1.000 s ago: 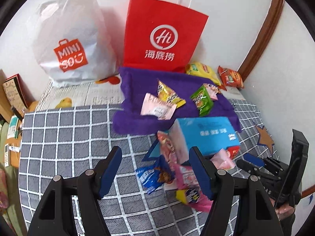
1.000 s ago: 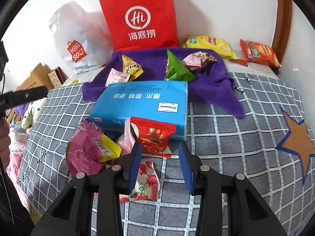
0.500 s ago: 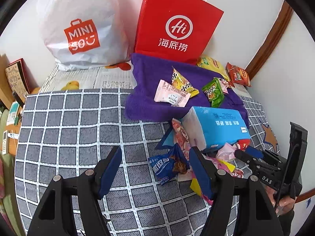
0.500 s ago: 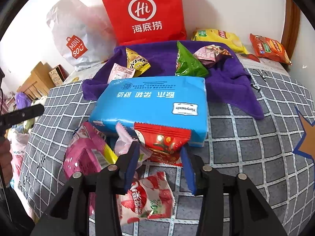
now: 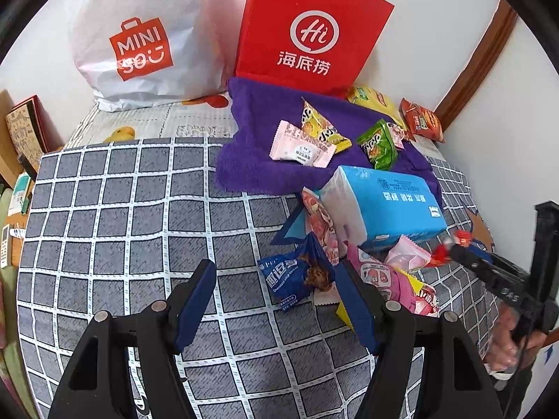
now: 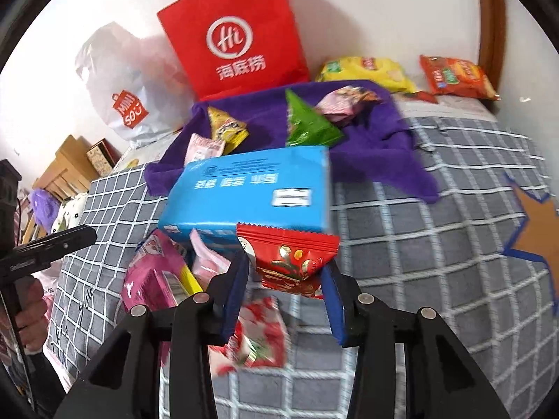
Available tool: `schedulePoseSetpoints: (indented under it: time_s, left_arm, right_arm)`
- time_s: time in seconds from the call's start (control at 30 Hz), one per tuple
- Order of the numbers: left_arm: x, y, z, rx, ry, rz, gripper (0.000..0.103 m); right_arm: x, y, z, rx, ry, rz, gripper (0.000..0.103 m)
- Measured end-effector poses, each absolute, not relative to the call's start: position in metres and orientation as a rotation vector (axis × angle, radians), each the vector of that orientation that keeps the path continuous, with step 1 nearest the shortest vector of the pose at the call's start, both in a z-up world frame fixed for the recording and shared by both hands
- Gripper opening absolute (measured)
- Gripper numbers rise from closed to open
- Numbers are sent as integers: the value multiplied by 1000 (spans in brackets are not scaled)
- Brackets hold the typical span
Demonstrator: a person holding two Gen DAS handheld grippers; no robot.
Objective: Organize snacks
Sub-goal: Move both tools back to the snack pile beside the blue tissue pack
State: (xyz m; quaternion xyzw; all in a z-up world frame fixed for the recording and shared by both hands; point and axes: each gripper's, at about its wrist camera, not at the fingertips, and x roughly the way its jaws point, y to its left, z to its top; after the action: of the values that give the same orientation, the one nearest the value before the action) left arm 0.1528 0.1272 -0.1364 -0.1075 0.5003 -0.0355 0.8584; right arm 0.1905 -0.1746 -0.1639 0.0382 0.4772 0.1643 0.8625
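Observation:
My right gripper has a red snack packet pinched between its blue pads, jaws still closing, just in front of a blue tissue pack. In the left wrist view the same gripper holds the red packet off the checked cloth. My left gripper is open and nothing is gripped; a dark blue cookie packet lies just past its fingertips. Pink packets are piled beside it. On the purple cloth lie a pink, a yellow and a green packet.
A red paper bag and a white shopping bag stand against the back wall. Yellow and orange chip bags lie at the back right. A strawberry packet lies under my right gripper. Boxes crowd the left edge.
My right gripper went around the red packet, closed on it and raised it off the cloth. My left gripper sank closer to the dark blue packet and stayed open.

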Motion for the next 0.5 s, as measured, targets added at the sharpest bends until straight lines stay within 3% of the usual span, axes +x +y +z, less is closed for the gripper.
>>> schedulePoseSetpoints:
  time_s: [0.5]
  left_arm:
    - [178,106,-187,-238,1159,-88,69]
  right_arm:
    - [201,-194,-208,22,1098,308,41]
